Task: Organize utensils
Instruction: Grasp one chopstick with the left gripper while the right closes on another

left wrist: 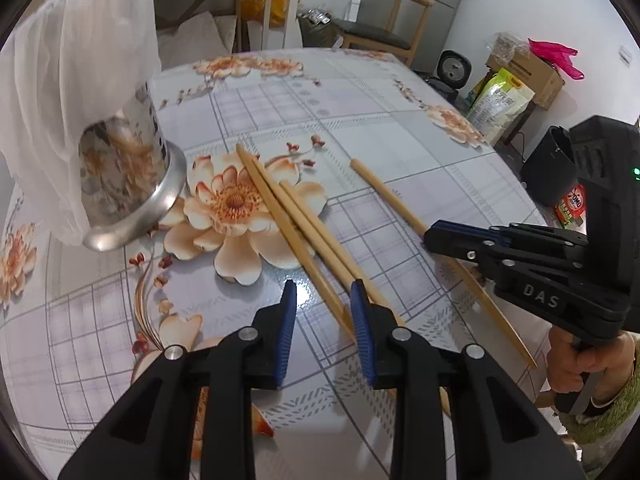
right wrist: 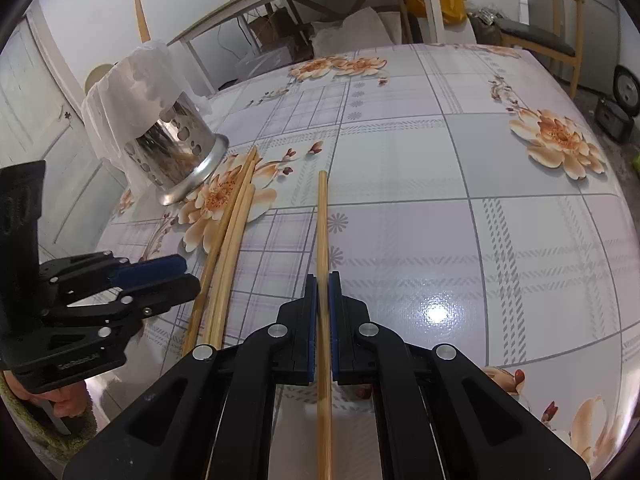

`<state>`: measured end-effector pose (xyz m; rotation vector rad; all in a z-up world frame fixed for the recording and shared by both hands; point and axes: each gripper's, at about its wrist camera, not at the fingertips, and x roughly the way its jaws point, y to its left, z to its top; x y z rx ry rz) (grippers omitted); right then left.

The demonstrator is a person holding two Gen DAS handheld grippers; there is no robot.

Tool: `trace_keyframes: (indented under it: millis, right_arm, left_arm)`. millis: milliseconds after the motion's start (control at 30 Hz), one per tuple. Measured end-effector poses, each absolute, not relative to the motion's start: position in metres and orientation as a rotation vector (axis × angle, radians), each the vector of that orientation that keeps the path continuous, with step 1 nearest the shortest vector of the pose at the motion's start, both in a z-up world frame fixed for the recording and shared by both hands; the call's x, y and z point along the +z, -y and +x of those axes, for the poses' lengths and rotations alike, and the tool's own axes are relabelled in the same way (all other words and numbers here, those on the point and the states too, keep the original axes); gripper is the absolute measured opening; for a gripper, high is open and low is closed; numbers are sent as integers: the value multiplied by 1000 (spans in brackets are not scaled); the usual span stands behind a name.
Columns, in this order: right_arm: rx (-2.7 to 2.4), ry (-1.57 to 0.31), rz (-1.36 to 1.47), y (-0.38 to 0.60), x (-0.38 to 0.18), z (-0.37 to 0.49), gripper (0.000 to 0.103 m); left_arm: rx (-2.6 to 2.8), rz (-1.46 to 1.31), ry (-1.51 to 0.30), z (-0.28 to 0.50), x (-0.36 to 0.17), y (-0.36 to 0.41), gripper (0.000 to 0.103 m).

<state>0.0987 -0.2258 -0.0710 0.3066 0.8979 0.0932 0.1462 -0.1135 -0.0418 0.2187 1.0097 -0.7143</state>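
Observation:
Several bamboo chopsticks (left wrist: 296,216) lie bunched on the floral tablecloth; they also show in the right wrist view (right wrist: 228,240). My left gripper (left wrist: 324,292) is open with its jaws around the near ends of the bunch; it shows in the right wrist view (right wrist: 188,276). My right gripper (right wrist: 323,280) is shut on a single chopstick (right wrist: 322,220) lying apart to the right; this gripper (left wrist: 430,236) and chopstick (left wrist: 384,192) show in the left wrist view. A perforated steel utensil holder (left wrist: 128,184), draped in white cloth (left wrist: 68,80), stands at the left (right wrist: 176,152).
The table (right wrist: 460,220) has a glossy floral cover. Behind it stand a wooden chair (left wrist: 384,32), a desk with clutter under it (right wrist: 320,8), and cardboard boxes and bags (left wrist: 516,76) on the floor to the right.

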Motion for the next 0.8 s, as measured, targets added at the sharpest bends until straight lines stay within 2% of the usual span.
trace_keyframes:
  millis: [300, 500, 800]
  right_arm:
    - [96, -889, 326, 226, -72, 99, 4]
    - [103, -881, 330, 228, -73, 98, 4]
    - [110, -876, 341, 230, -73, 96, 4]
  left_arm:
    - [-686, 268, -1003, 146, -48, 121, 22]
    - [-648, 298, -994, 146, -49, 120, 12]
    - [-605, 278, -1002, 147, -48, 112, 9]
